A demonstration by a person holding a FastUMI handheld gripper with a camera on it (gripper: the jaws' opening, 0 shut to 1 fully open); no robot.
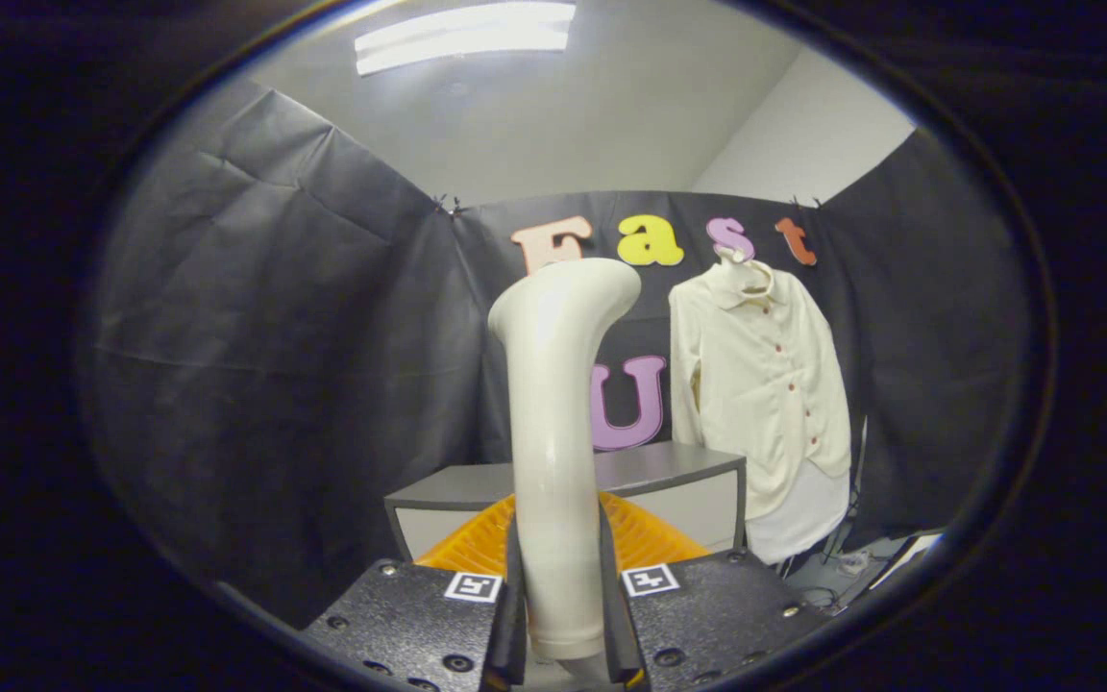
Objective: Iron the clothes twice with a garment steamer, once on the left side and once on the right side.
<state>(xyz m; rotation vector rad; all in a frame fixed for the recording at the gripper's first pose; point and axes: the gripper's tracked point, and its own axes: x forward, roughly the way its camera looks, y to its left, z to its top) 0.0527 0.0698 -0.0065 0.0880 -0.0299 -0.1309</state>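
Observation:
A cream garment steamer [553, 423] stands upright between my fingers, its head bent toward the right at the top. My gripper [561, 615] is shut on the steamer's handle, both fingers pressing its sides. Beyond and to the right, a cream long-sleeved shirt [765, 384] with dark buttons hangs on a hanger against the booth's back wall, well apart from the steamer's head.
A grey-topped white table [678, 471] stands just beyond the fingers, below the shirt's left side. An orange ribbed thing [650, 538] lies behind the steamer on the table's near side. Cables [842, 567] lie on the floor under the shirt.

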